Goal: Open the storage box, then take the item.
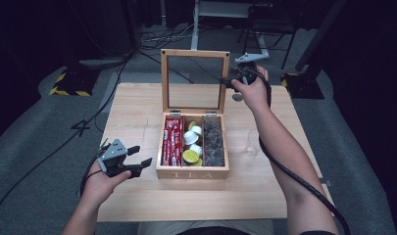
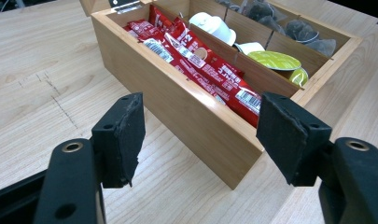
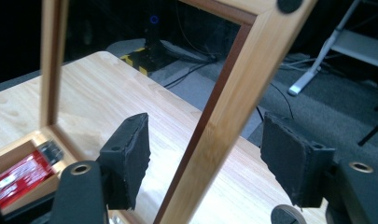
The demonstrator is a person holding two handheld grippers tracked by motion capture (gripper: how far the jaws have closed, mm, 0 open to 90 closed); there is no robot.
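Note:
A wooden tea box marked TEA stands mid-table, its glass-paned lid raised upright. Inside lie red packets, white and green capsules and dark tea bags. My left gripper hovers open just left of the box's front corner. In the left gripper view this gripper faces the box's side wall, with the red packets beyond. My right gripper is open at the lid's right edge. In the right gripper view the lid's frame bar runs between the pads, touching neither.
A small clear glass stands on the table right of the box. Bare wood lies left of and in front of the box. Cables and yellow-black stand bases sit on the floor beyond the table.

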